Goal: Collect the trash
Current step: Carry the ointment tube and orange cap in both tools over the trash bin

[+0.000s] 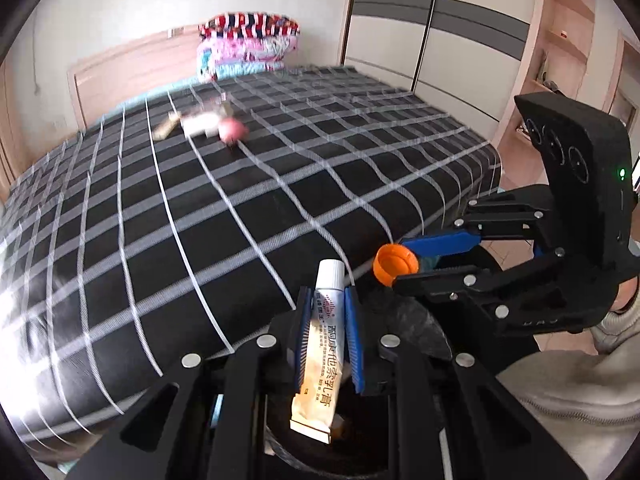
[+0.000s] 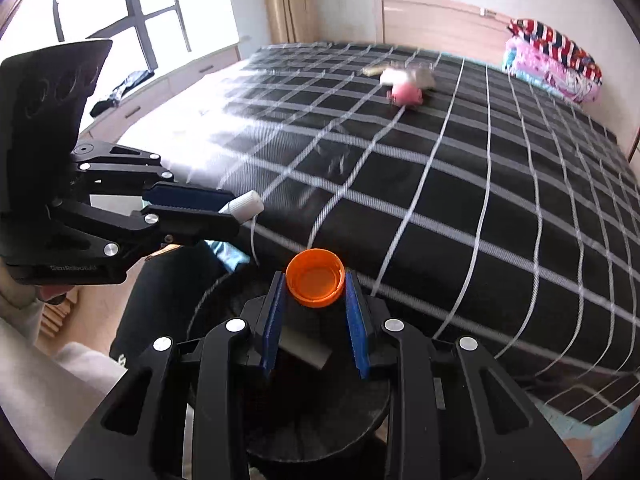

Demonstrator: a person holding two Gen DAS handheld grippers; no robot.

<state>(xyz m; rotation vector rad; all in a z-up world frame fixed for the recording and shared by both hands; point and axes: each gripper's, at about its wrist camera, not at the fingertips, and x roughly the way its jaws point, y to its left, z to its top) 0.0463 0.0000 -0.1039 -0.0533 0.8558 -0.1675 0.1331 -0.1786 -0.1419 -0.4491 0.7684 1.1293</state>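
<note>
Blue ribbed fingers [image 1: 352,320] of the left gripper [image 1: 327,298] are seen clamped on a white squeezed ointment tube with printed lettering [image 1: 325,344], its white cap end projecting forward past the fingertips and its crimped tail hanging back toward the camera. Alongside, the right gripper [image 2: 316,280] is closed on a round orange plastic bottle cap [image 2: 315,277], held at the very tips of its blue pads [image 2: 356,328] with the hollow side facing up. Both items are held just beyond the near edge of a bed covered in a black quilt with a white grid pattern [image 1: 200,220], above a dark round bin lined with black plastic [image 2: 304,412].

From the left wrist view, a wardrobe with grey-banded sliding doors [image 1: 420,28] and a wooden headboard [image 1: 132,64] are shown; from the right wrist view, a bright window [image 2: 120,0] and a beige curtain [image 2: 284,0] are shown instead, along with a small grey block lying inside the bin [image 2: 306,350]. In each view the other gripper is seen from the side, black and angular with metal rivets.

Farther up the quilt, a blurred pink round object [image 1: 231,130] lies among pale scraps [image 1: 200,122], well apart from both grippers. Folded patterned bedding in pink, red and blue [image 1: 248,46] is stacked at the headboard
</note>
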